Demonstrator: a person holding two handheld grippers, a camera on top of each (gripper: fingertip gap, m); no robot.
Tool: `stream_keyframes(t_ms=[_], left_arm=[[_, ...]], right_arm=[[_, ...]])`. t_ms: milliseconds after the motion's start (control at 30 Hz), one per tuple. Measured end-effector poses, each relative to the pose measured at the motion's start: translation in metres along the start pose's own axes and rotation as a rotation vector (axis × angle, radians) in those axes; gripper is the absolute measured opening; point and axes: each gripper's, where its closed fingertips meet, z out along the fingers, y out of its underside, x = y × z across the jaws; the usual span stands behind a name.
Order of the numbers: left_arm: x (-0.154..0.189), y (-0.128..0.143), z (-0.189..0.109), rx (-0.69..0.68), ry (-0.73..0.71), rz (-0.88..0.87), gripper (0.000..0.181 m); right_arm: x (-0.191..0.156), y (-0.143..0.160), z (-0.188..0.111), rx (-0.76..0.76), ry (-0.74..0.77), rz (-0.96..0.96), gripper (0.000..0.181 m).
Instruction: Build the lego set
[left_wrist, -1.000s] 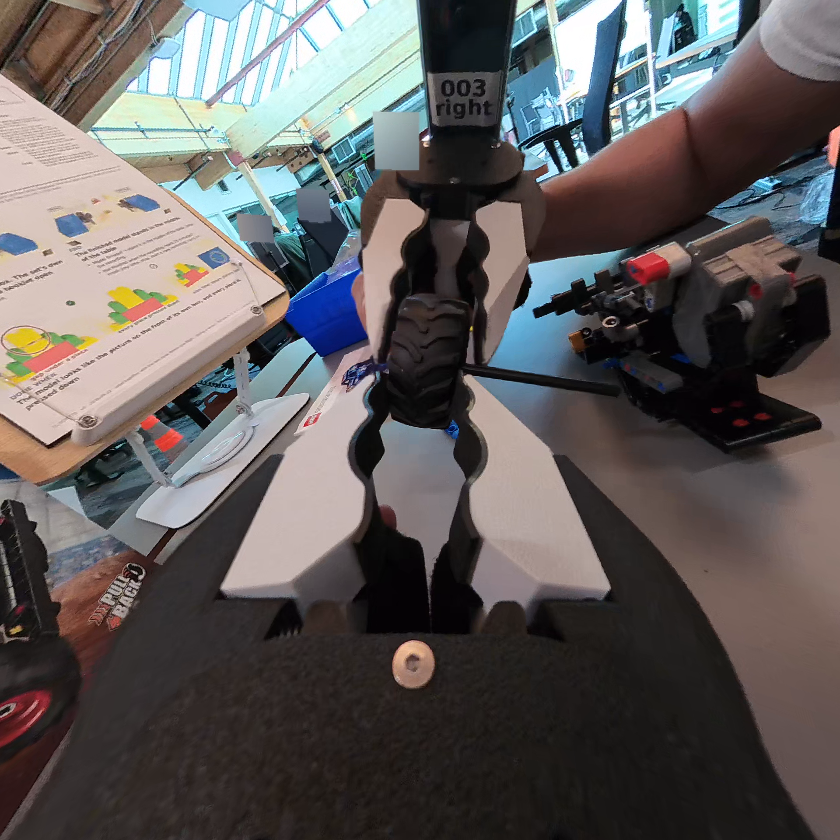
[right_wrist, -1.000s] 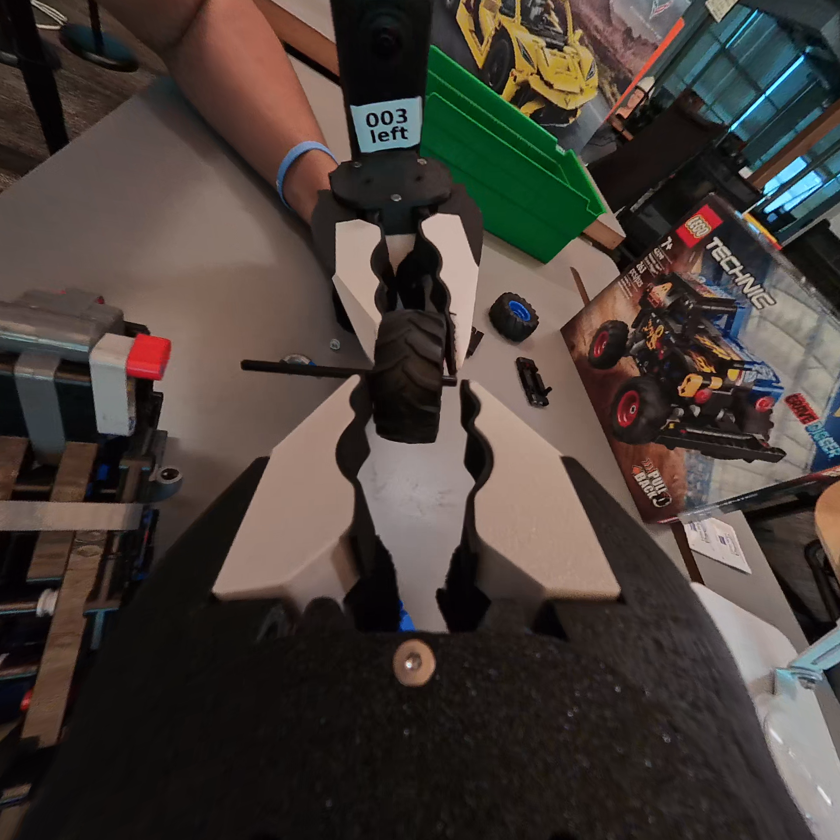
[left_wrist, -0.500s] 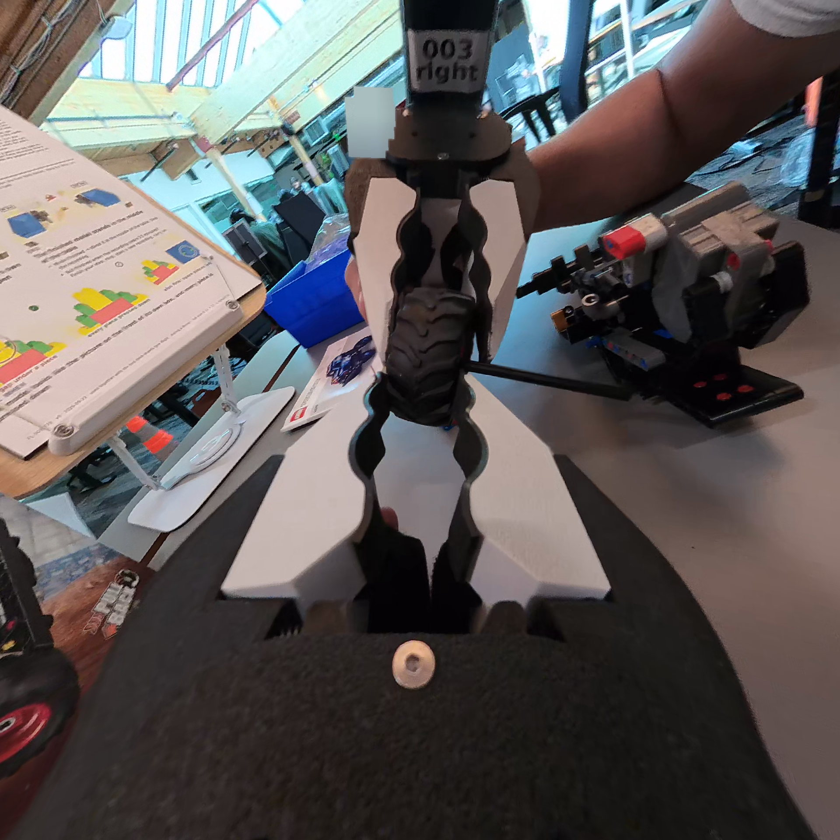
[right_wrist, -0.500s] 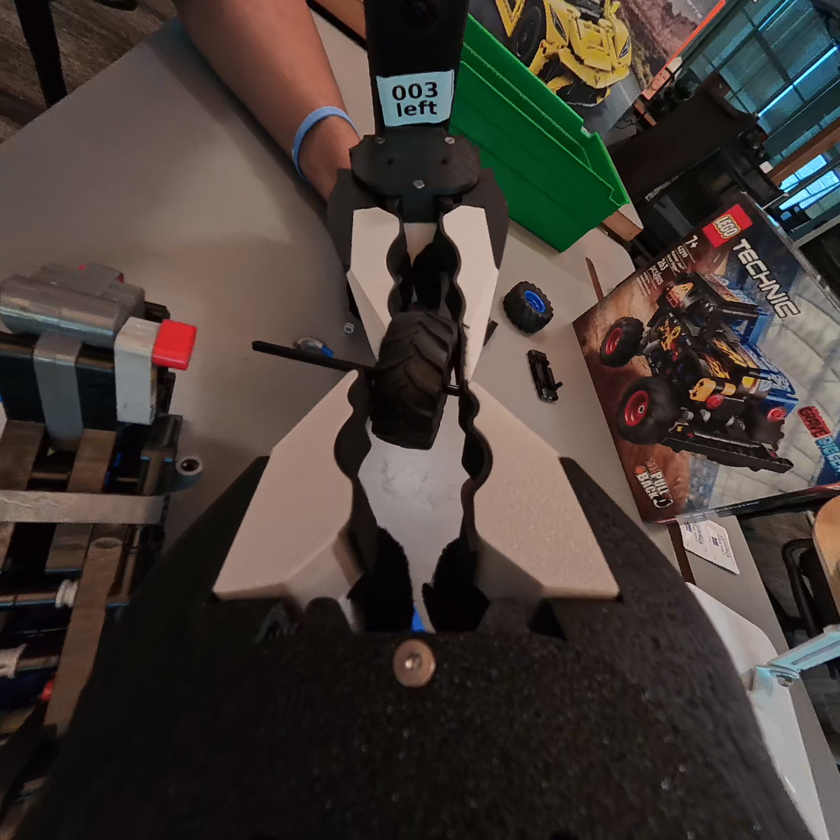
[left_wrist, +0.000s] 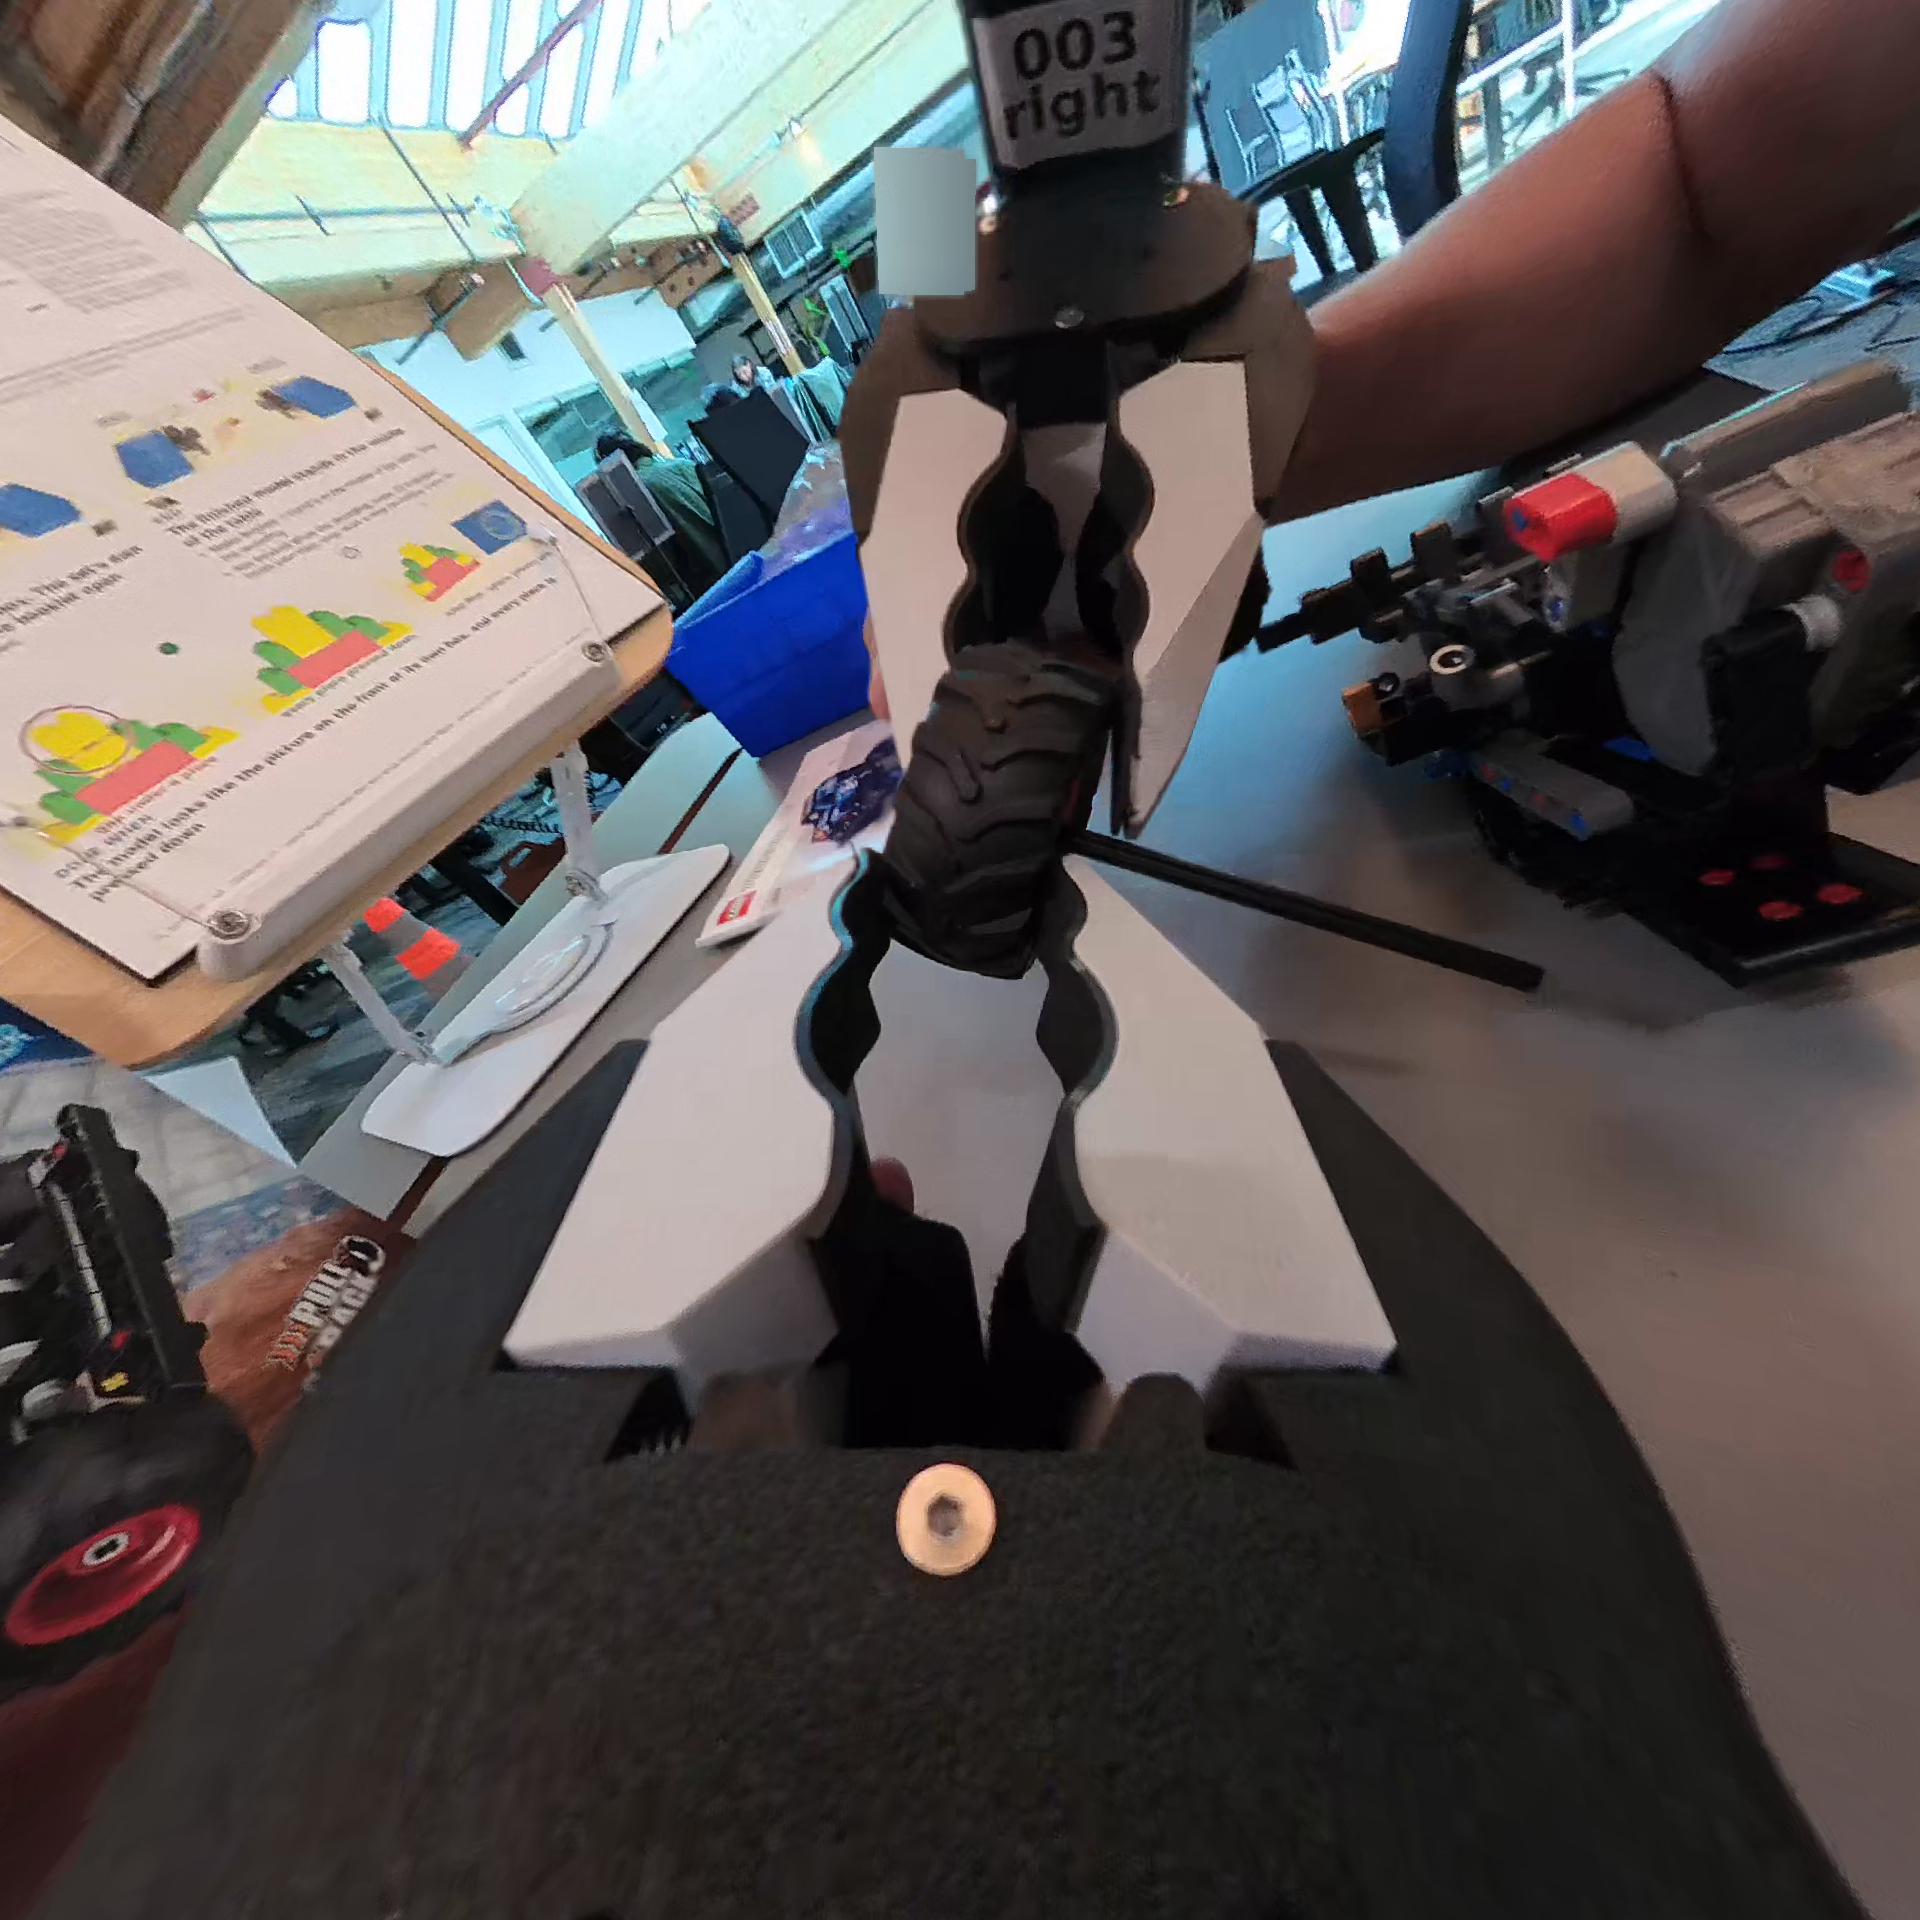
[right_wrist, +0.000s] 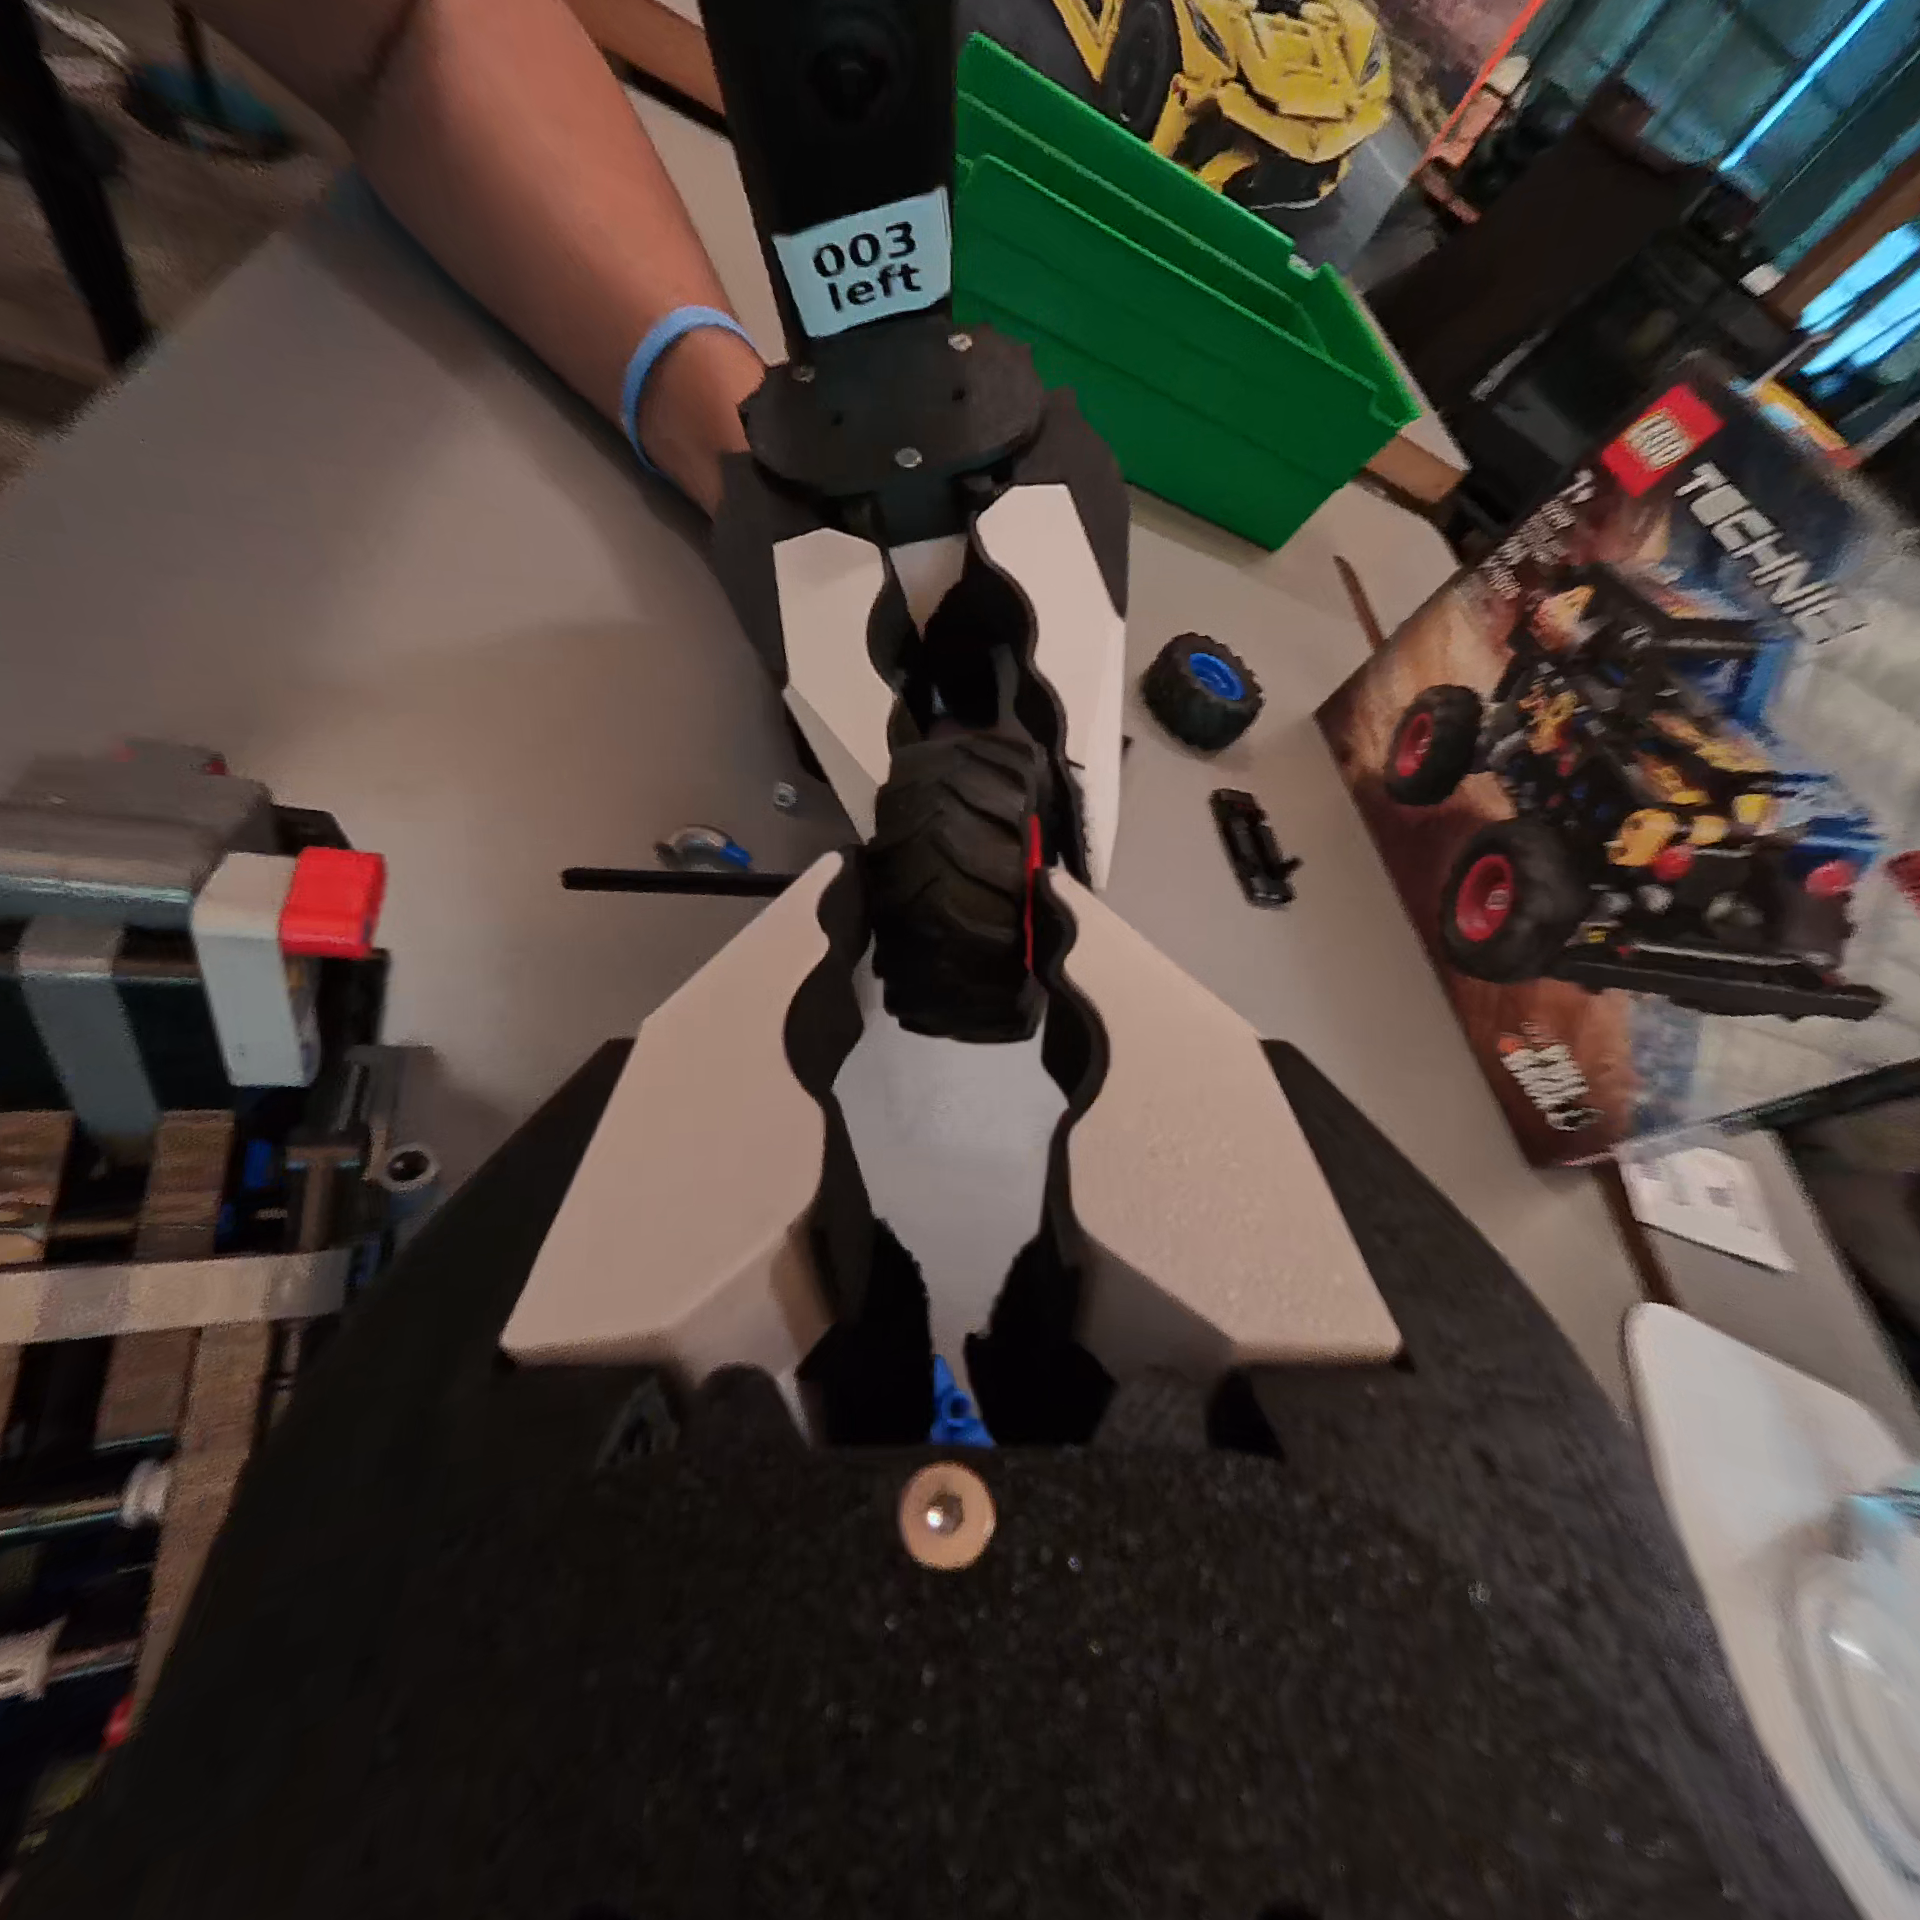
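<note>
A black knobbly toy wheel (left_wrist: 987, 790) is held above the grey table (left_wrist: 1455, 1195) between both grippers, which face each other tip to tip. My left gripper (left_wrist: 966, 894) is shut on the wheel's near part. My right gripper (right_wrist: 945, 883) is shut on the same wheel (right_wrist: 951, 935), where a red strip of hub shows at the wheel's right edge. A thin black axle rod (left_wrist: 1299, 909) sticks out sideways from the wheel; it also shows in the right wrist view (right_wrist: 675, 881). A person's arms hold both grippers.
A brick-built black and grey model with a red-tipped part (left_wrist: 1662, 644) stands on the table (right_wrist: 260, 935). An instruction sheet on a stand (left_wrist: 260, 582), a blue bin (left_wrist: 779, 655), green bins (right_wrist: 1143, 312), a toy-truck box (right_wrist: 1610, 779), a small blue-hubbed wheel (right_wrist: 1203, 691) and a small black part (right_wrist: 1252, 844) lie around. My left and right fingertips are right by each other.
My right gripper's fingers have closed in onto the wheel. The wheel has tilted a little, showing a red hub edge. Both grippers have shifted slightly.
</note>
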Motion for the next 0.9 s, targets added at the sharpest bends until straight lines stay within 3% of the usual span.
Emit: stream_keyframes(t_ms=[167, 567, 667, 800, 833, 900], left_arm=[[0.013, 0.005, 0.002, -0.036, 0.038, 0.092, 0.027], [0.025, 0.014, 0.005, -0.099, 0.123, 0.090, 0.027], [0.002, 0.012, 0.006, -0.090, 0.017, -0.001, 0.028], [-0.035, 0.020, -0.005, -0.144, -0.097, -0.242, 0.022], [-0.042, 0.016, -0.008, -0.120, -0.095, -0.331, 0.023], [-0.031, 0.002, -0.005, -0.075, 0.063, -0.531, 0.025]], right_arm=[[-0.017, 0.013, 0.000, -0.087, -0.066, -0.112, 0.028], [-0.027, 0.021, 0.004, -0.049, -0.212, 0.111, 0.028], [-0.002, 0.015, 0.004, -0.002, -0.088, 0.086, 0.027], [0.040, 0.009, -0.014, -0.010, 0.221, -0.162, 0.027], [0.046, 0.007, -0.018, -0.022, 0.275, -0.216, 0.027], [0.052, -0.004, -0.023, -0.005, 0.377, -0.309, 0.027]])
